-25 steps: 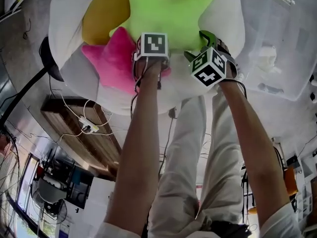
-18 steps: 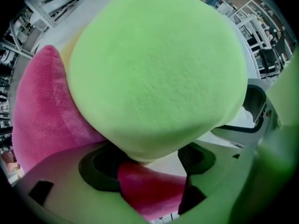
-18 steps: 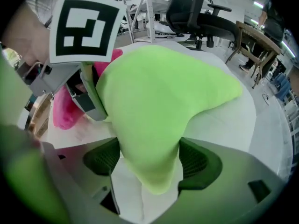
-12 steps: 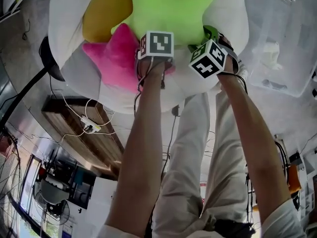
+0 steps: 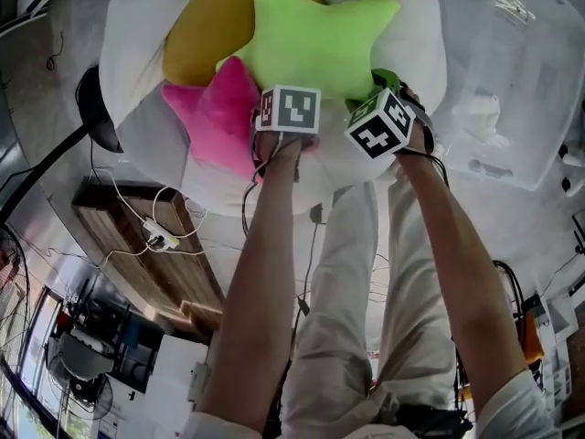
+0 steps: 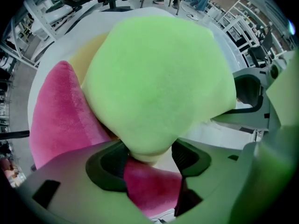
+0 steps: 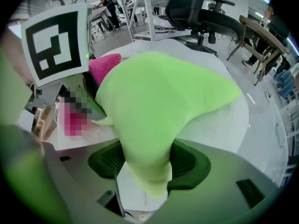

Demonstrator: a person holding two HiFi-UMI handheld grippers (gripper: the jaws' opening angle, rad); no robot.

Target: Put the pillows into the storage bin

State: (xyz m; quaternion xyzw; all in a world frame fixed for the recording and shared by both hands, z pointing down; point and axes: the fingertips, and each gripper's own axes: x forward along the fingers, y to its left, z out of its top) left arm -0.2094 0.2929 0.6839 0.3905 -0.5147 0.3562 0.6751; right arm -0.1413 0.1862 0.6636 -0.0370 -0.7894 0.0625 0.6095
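A lime-green star pillow point(image 5: 311, 35) lies on top of a pink star pillow point(image 5: 215, 117) and a yellow pillow point(image 5: 206, 26), all on a big white round cushion point(image 5: 137, 62). My left gripper point(image 5: 289, 108) points steeply down at the green pillow's near left point. Its jaws have just been closing, and its pads now pinch that point point(image 6: 149, 143), with pink plush point(image 6: 56, 120) underneath. My right gripper point(image 5: 382, 122) has also just been closing. It squeezes the neighbouring green point point(image 7: 147, 164) between its pads.
A clear plastic storage bin point(image 5: 512, 80) stands to the right of the cushion, with some white items inside. A wooden bench point(image 5: 155, 245) with a power strip and cables sits at the lower left. Office chairs point(image 7: 196, 13) stand beyond the cushion.
Both grippers have lifted slightly, and the green pillow's two near points have come up with them. The pillow pile has shifted a little to the right in the head view.
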